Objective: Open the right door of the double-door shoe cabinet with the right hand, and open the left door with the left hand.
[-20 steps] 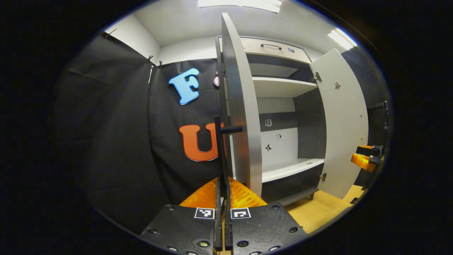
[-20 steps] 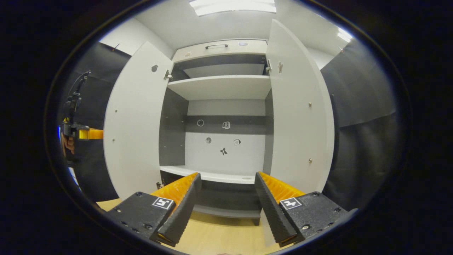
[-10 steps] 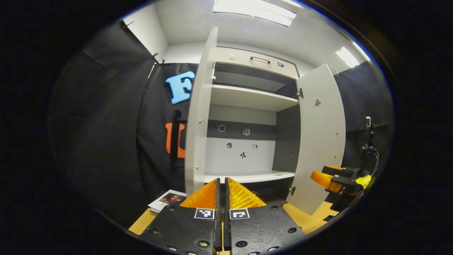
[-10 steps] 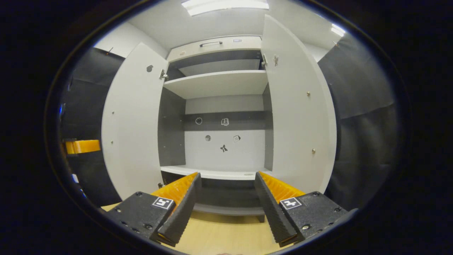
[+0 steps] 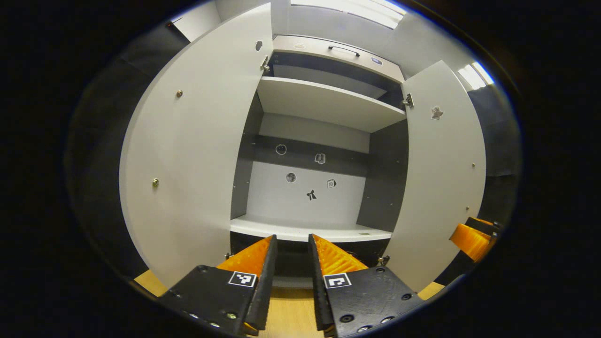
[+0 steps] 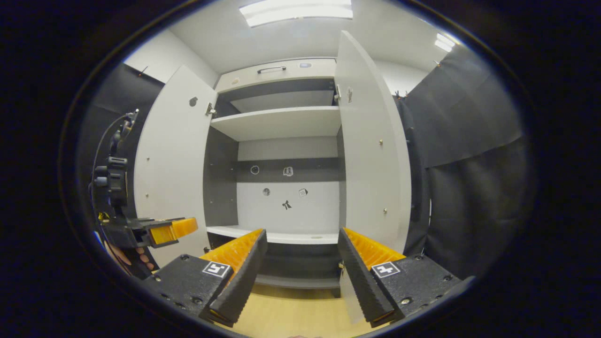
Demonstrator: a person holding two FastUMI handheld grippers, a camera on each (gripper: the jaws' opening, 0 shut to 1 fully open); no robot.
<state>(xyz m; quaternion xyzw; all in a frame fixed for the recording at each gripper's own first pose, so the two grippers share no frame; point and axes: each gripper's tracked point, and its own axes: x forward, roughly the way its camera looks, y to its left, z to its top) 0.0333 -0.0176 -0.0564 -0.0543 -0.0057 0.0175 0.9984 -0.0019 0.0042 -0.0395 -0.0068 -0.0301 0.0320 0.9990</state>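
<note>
Standing wide open, the left door and the right door of the shoe cabinet both swing clear of the bare shelves; the task looks finished. The left tongs are parted a little and hold nothing; the right tongs are spread wide, also empty. I judge the doors to be stiff, light flat panels, turning easily on hinges; the free vertical edge, far from the hinges, seems the best place to take hold.
</note>
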